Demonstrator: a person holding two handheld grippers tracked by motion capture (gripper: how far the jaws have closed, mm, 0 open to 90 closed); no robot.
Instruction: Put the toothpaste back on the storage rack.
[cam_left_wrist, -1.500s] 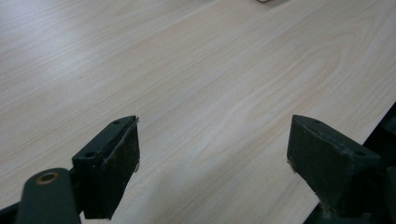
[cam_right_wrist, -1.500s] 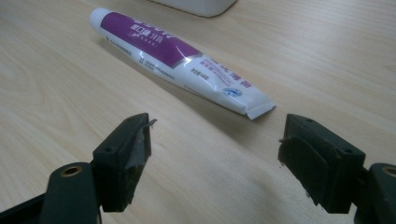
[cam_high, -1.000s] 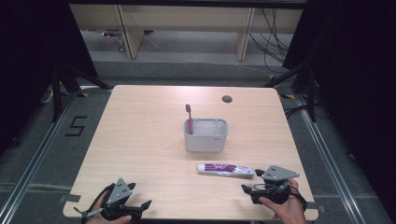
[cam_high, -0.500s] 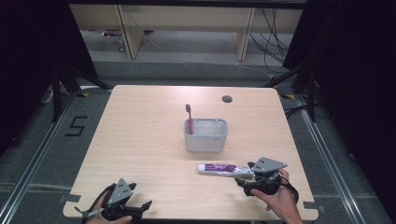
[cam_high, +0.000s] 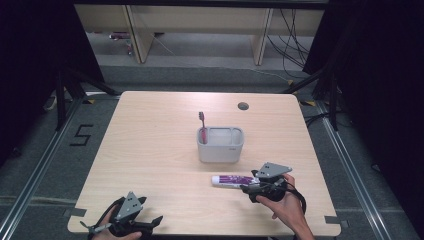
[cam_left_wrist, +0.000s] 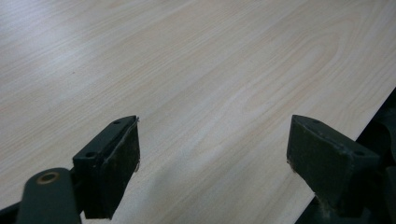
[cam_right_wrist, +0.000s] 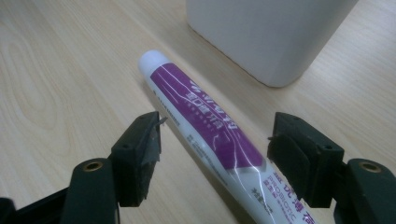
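1. My right tool (cam_right_wrist: 215, 140) sat spread over the tube (cam_right_wrist: 205, 126), one jaw on either side of it and neither one touching.
2. The tube lay flat on the worktop (cam_high: 150, 150) at lower centre of the high view, just below the holder (cam_high: 220, 145) with its brush (cam_high: 202, 125).
3. I judged this the reach-to-grasp step; next I needed to close squarely on the tube.
4. My left tool (cam_left_wrist: 212, 154) idled spread and empty at lower left.
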